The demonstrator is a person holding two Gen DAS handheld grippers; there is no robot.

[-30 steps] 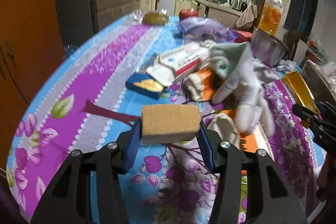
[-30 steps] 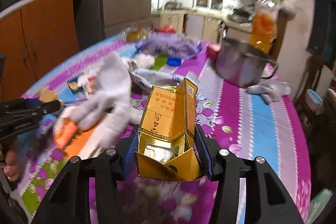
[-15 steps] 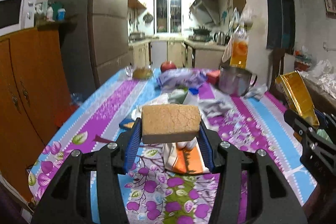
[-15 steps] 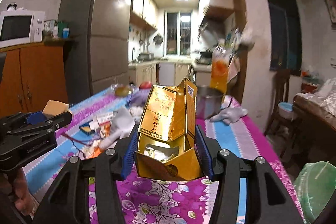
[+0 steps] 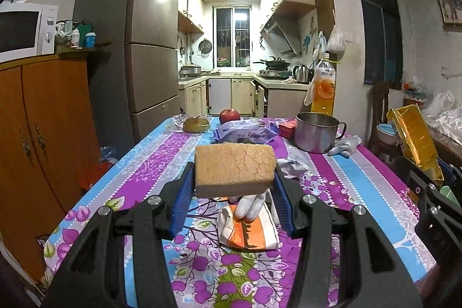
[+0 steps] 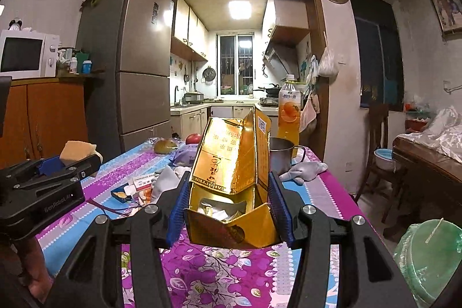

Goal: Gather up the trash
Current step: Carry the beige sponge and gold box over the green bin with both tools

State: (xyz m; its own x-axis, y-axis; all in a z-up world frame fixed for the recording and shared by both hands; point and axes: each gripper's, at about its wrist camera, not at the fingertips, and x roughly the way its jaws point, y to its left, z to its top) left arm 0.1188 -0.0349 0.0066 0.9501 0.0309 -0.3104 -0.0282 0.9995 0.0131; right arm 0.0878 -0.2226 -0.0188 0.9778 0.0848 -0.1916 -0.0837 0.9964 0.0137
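My left gripper (image 5: 232, 199) is shut on a tan sponge block (image 5: 234, 168) and holds it above the near end of the table; it also shows in the right wrist view (image 6: 76, 150). My right gripper (image 6: 228, 210) is shut on an open gold carton (image 6: 231, 175) with scraps inside; the carton also shows at the right edge of the left wrist view (image 5: 414, 140). On the flowered tablecloth (image 5: 346, 181) lie an orange-and-white wrapper (image 5: 248, 230), a white glove (image 5: 249, 205), crumpled paper (image 5: 290, 165), and a blue box (image 6: 122, 194).
Further back stand a steel pot (image 5: 316, 132), a purple bag (image 5: 245, 133), a red apple (image 5: 229, 115), a juice bottle (image 5: 324, 84) and a grey glove (image 5: 346, 143). A green bag (image 6: 427, 259) sits low right. Orange cabinet (image 5: 43, 140) stands left, chair (image 6: 378, 152) right.
Both grippers have risen and tilted up from looking down at the table clutter to a level view of the room. Each keeps its hold.
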